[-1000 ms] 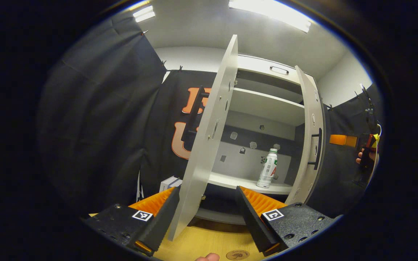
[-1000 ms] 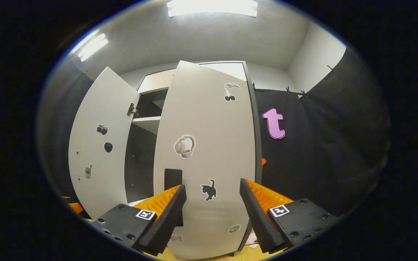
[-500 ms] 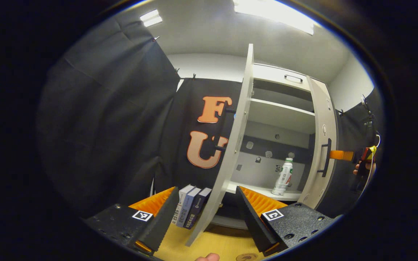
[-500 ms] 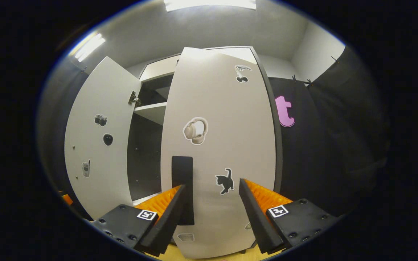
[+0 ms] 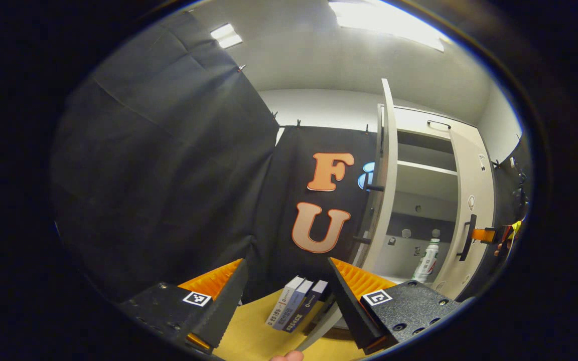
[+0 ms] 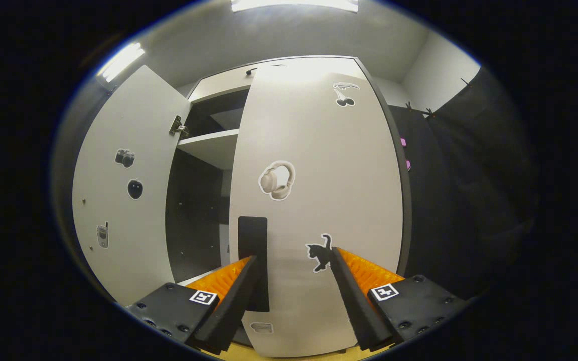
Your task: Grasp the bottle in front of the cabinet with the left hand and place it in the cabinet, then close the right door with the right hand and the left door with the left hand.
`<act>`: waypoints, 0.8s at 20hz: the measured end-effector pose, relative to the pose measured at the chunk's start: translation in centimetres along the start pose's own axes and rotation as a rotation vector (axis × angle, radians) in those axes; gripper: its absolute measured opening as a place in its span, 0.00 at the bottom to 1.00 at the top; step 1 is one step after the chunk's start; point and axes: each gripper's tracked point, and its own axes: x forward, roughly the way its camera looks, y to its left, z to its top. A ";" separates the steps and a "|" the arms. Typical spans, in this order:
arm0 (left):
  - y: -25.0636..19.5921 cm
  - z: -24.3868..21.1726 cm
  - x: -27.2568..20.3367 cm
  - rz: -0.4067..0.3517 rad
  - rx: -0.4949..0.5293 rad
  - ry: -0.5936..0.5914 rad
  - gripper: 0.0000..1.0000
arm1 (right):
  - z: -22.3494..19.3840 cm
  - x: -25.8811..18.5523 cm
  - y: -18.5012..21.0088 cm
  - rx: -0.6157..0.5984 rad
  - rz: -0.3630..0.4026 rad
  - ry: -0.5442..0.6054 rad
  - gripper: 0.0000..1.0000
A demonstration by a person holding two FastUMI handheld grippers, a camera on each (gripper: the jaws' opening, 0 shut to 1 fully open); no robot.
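Left gripper [image 5: 285, 301]: fingers spread wide, nothing between them. It points past the outer side of the left door [image 5: 387, 165], which is seen nearly edge-on and stands open. Beyond the door's edge, the cabinet [image 5: 427, 150] interior is visible with an upper shelf [image 5: 427, 168].

Bottle [image 5: 426, 261]: white, upright, standing on the lower shelf inside the cabinet, close to the right door [image 5: 472, 210].

In the left gripper view the right door is swung most of the way toward the cabinet front; its dark handle [image 5: 467, 238] faces outward. Just beside that handle, the right gripper and the hand [image 5: 500, 245] holding it are seen at the far edge; contact cannot be told from here.

A few books [image 5: 295, 305] stand leaning on the desk [image 5: 254, 336], beside the lower edge of the left door.

Right gripper [image 6: 294, 296]: fingers spread wide, empty, right up against the outer face of the right door [image 6: 314, 200]. The door handle [image 6: 254, 260] sits just beside the left-hand finger [image 6: 234, 301]. Stickers on this face: headphones [image 6: 276, 179], cat [image 6: 320, 250], cherries [image 6: 344, 95]. The left door [image 6: 123, 185] stands open, its inner face bearing small stickers.
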 end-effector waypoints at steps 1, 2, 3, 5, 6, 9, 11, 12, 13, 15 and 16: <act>0.3 -0.1 0.3 0.008 -0.010 0.003 0.94 | -0.2 0.2 0.0 0.011 0.004 0.000 0.95; 0.6 -0.2 0.6 0.013 -0.022 0.010 0.94 | -0.2 0.4 0.1 0.021 0.008 0.000 0.95; 1.0 -0.4 1.0 0.020 -0.033 0.018 0.94 | -0.2 0.4 0.0 0.025 0.009 0.002 0.95; 1.2 -0.3 1.8 0.015 -0.052 0.026 0.94 | -0.1 0.2 -0.2 0.020 -0.007 0.009 0.95; 1.1 -0.1 2.4 0.008 -0.061 0.024 0.94 | 0.1 -0.1 -0.4 0.011 -0.017 0.009 0.96; 0.4 1.4 4.7 -0.014 -0.062 -0.016 0.94 | 0.7 -2.4 -1.0 0.005 -0.022 0.001 0.97; -0.7 2.3 6.5 -0.033 -0.042 -0.037 0.94 | 0.7 -4.1 -1.7 0.016 -0.028 -0.002 0.97; -1.3 2.6 7.4 -0.044 -0.034 -0.046 0.94 | 0.5 -4.7 -2.2 0.023 -0.035 -0.005 0.97; -2.1 2.9 8.1 -0.061 -0.027 -0.054 0.94 | 0.3 -5.3 -2.7 0.028 -0.043 -0.004 0.97; -3.6 3.3 9.3 -0.091 -0.017 -0.073 0.92 | -0.4 -6.4 -3.8 0.033 -0.067 -0.002 0.97; -4.2 3.4 9.6 -0.102 -0.016 -0.083 0.94 | -1.0 -7.2 -4.3 0.036 -0.079 0.009 0.97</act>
